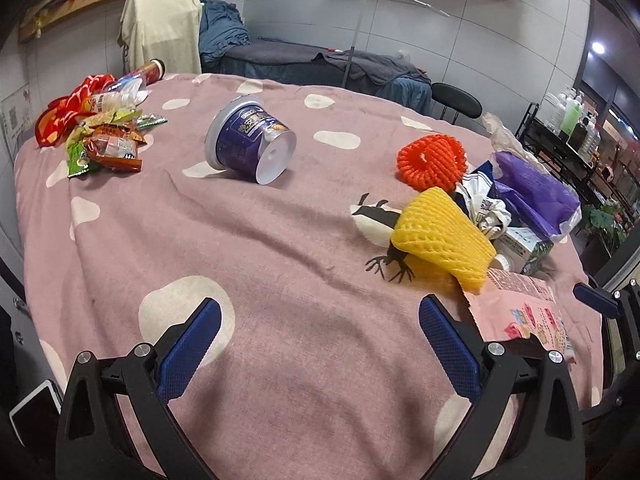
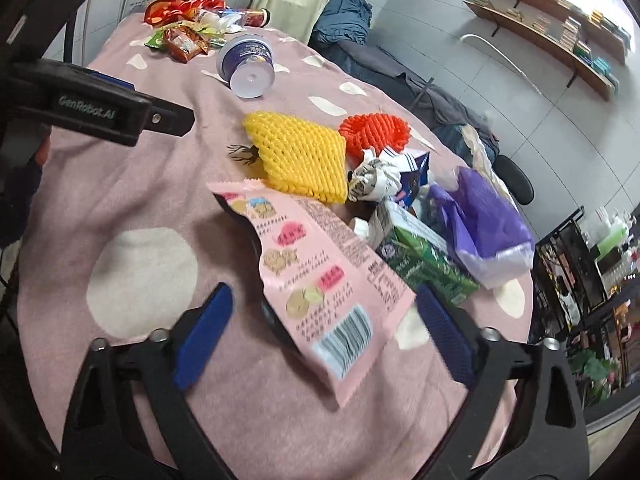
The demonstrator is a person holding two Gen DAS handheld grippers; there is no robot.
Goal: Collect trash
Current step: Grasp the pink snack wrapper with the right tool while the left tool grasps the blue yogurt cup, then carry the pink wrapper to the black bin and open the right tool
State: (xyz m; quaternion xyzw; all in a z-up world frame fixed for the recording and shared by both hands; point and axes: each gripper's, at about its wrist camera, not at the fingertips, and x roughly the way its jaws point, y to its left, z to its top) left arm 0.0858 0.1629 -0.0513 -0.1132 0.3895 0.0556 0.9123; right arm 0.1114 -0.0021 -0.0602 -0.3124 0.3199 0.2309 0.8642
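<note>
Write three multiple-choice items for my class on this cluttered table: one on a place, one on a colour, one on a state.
1. What does the yellow foam net partly lie on?
A. a purple cup
B. a pink snack packet
C. a chair

2. What colour is the net behind it?
A. orange-red
B. green
C. white

3. How does the purple cup stand?
A. upright
B. upside down
C. tipped on its side

Answers: 1 B, its edge overlaps the pink snack packet; 2 A, plainly orange-red; 3 C, its white base faces sideways.
</note>
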